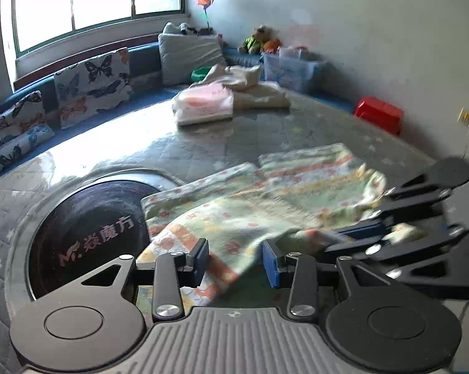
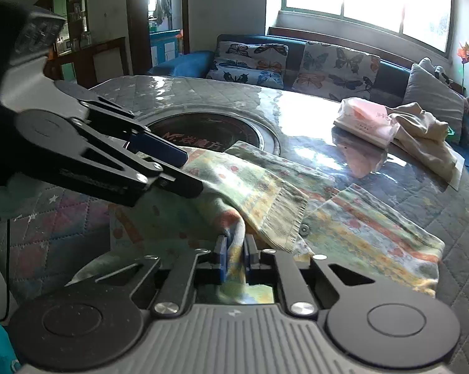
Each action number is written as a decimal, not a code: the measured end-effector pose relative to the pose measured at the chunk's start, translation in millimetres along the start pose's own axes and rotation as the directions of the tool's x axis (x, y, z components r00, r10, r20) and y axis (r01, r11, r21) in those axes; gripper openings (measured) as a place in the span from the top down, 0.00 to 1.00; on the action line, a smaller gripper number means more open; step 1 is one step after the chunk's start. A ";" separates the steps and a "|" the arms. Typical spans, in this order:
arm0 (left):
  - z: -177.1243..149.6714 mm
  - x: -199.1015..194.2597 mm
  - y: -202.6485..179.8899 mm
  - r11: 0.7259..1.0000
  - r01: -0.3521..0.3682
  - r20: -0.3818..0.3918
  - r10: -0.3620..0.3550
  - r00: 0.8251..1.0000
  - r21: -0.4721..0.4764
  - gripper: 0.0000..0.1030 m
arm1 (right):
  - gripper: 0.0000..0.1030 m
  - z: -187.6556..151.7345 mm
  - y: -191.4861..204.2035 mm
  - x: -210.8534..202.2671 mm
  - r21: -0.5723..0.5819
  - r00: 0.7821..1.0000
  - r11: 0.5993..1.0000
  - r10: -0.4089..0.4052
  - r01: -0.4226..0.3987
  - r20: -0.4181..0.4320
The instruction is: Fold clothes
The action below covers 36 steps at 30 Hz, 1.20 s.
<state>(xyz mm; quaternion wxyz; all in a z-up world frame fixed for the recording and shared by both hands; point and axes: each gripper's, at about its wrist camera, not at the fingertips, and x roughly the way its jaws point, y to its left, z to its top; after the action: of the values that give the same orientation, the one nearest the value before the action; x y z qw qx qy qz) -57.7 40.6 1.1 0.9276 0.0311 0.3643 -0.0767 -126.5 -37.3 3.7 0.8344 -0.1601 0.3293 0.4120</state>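
The patterned garment [image 2: 352, 218] lies spread on the quilted table [image 2: 203, 93], one part overlapping the dark round inset [image 2: 209, 134] at the table's middle and the rest running out toward the edge nearest you. A ribbed cuff [image 2: 284, 218] ends a sleeve or leg that is folded over the body of the garment. Judged from both views, the long axis runs across in front of you, from the inset side to the far right side.

Your right gripper [image 2: 234, 258] is clenched on a bunched fold of the fabric at the near edge; cloth shows between the blue pads and rises out of them. Your left gripper [image 1: 236, 261] stands with its jaws apart; the cloth's near edge passes through the gap, but neither pad presses it, so it holds nothing. The two grippers are close together, the left crossing in just ahead of the right in the right wrist view.

The governing relation: the garment extends forward and away from both sets of jaws, with only the near edge in reach. Your right hand has the only hold. Whether this fold is being laid or lifted cannot be settled from this moment.

Beyond, a pink packet [image 1: 203, 106] and beige clothing [image 1: 253, 90] rest near the table's far edge, well apart.
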 end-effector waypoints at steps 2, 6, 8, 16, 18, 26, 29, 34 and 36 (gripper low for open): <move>-1.5 4.3 1.8 1.000 0.003 -0.005 -0.003 1.000 0.001 0.81 | 0.92 -1.6 -1.4 -0.6 0.006 1.000 1.000 -0.006 0.006 0.001; -6.5 3.0 13.1 0.998 0.016 -0.016 -0.017 1.000 -0.056 0.93 | 0.92 -5.9 -2.9 -4.6 0.007 1.000 1.000 0.006 -0.006 -0.003; -8.8 -8.7 20.8 0.993 0.062 -0.009 -0.063 0.998 -0.098 0.93 | 0.92 -8.2 -3.5 -6.9 0.007 1.000 1.000 0.015 -0.015 -0.006; 16.3 -4.7 73.5 0.957 -0.068 -0.011 0.068 0.998 -0.283 0.89 | 0.61 -5.3 -31.8 -23.2 0.104 0.999 0.994 -0.021 0.016 0.040; 23.7 10.0 83.5 0.944 -0.092 -0.047 0.081 0.996 -0.317 0.89 | 0.56 -6.0 -43.5 -25.4 0.135 0.997 0.989 -0.060 0.053 0.048; 38.8 73.8 88.2 0.937 -0.136 -0.157 0.088 0.984 -0.323 0.68 | 0.48 -15.1 -87.3 -29.0 0.293 0.996 0.955 -0.074 0.056 0.050; 36.0 88.6 88.1 0.935 -0.148 -0.189 0.090 0.978 -0.322 0.61 | 0.44 -16.5 -90.6 -29.1 0.267 0.989 0.954 -0.148 0.134 0.032; 32.2 94.9 75.8 0.949 -0.140 -0.183 0.090 0.979 -0.284 0.68 | 0.44 -25.2 -119.0 -12.5 0.315 0.979 0.928 -0.202 0.199 -0.024; 33.6 96.4 73.2 0.953 -0.117 -0.180 0.068 0.981 -0.279 0.90 | 0.44 -27.0 -126.7 -5.5 0.336 0.978 0.918 -0.206 0.209 -0.044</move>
<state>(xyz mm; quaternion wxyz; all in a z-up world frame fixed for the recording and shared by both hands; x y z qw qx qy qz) 46.5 97.5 -39.7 0.8906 -0.0811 0.4468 0.0237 -39.6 -132.2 -12.9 0.8871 -0.0496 0.3796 0.2578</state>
